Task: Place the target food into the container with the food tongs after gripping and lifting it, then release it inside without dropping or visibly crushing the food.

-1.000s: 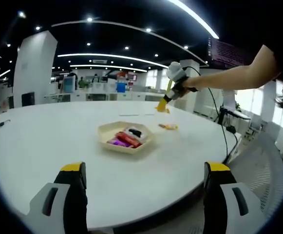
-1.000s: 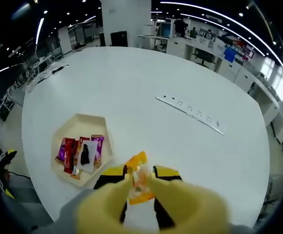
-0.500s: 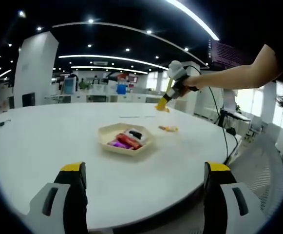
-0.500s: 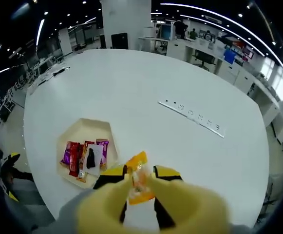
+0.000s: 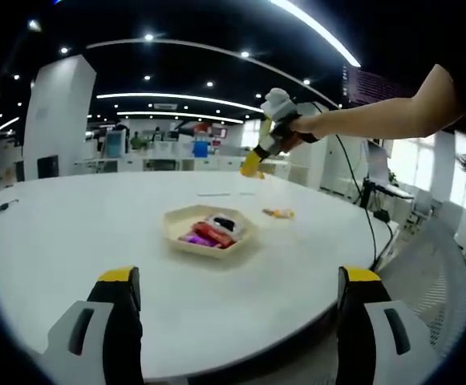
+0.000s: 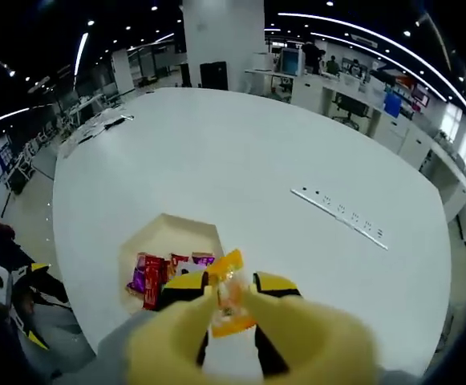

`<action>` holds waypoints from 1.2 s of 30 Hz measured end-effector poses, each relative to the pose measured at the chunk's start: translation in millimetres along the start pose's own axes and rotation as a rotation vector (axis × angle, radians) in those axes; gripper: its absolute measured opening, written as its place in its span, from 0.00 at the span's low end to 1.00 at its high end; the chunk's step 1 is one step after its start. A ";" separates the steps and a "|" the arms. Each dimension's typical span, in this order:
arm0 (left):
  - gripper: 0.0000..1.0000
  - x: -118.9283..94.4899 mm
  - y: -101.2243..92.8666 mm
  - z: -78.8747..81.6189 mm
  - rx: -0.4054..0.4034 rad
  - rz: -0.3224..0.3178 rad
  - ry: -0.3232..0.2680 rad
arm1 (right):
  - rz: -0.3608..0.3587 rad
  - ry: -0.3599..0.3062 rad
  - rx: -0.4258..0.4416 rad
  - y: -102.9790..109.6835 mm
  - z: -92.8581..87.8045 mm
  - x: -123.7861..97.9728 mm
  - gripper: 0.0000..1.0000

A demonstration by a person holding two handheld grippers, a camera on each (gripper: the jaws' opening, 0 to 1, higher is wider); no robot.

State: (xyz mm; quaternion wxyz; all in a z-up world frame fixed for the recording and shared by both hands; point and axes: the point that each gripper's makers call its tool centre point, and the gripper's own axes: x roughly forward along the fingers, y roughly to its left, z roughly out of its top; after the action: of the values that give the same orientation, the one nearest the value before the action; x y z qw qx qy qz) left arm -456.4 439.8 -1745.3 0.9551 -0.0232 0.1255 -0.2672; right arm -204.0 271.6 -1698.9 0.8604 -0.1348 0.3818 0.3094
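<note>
**Snack held high over the tray**

While the left gripper hangs low at 6 o'clock in the left gripper view, its two yellow-tipped jaws stand wide apart with nothing between them, just as they did a second ago. Against that earlier picture, the right gripper and the hand holding it have moved up and toward 11 o'clock; they now sit above and just behind the tray, clear of the table. The tray lies near the middle of the view, with several wrapped snacks inside; their labels are too small to read. One small orange packet lies on the table at 3 o'clock from the tray, apart from it. What the far gripper carries is too small to make out from this side.

In the right gripper view, the tongs rise blurred and yellow from 6 o'clock, with the right gripper's jaws pressed on them, and their tips are closed on an orange-wrapped snack. The tray has come nearer the tips than before and now lies at 9 to 10 o'clock of the snack, its near edge hidden behind the tongs. A power strip lies at 2 o'clock on the table.
</note>
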 end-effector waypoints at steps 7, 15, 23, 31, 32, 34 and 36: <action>0.98 0.3 -0.9 0.4 -0.002 -0.004 -0.002 | 0.037 -0.010 -0.019 25.4 12.8 9.0 0.21; 0.98 0.3 -0.6 1.2 -0.003 -0.003 -0.005 | 0.079 -0.017 -0.046 49.6 28.5 17.1 0.21; 0.99 -0.5 2.3 3.2 0.014 0.013 -0.013 | 0.100 -0.018 -0.065 52.6 44.6 27.8 0.21; 0.99 -0.4 1.9 3.5 0.009 0.012 -0.015 | 0.174 -0.059 -0.067 68.5 57.2 33.9 0.26; 0.99 -0.4 2.1 3.6 0.009 0.013 -0.016 | 0.181 -0.062 -0.055 70.7 58.2 32.8 0.27; 0.99 -0.3 2.5 3.7 0.008 0.014 -0.017 | 0.175 -0.064 -0.068 70.2 59.4 33.3 0.28; 0.99 -0.3 2.6 3.4 0.010 0.015 -0.015 | 0.176 -0.054 -0.076 71.2 57.2 34.3 0.28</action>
State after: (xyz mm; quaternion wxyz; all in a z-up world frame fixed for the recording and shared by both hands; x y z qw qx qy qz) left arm -454.5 442.0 -1742.2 0.9581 -0.0195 0.1170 -0.2607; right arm -198.7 368.1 -1685.5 0.8342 -0.1247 0.3568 0.4016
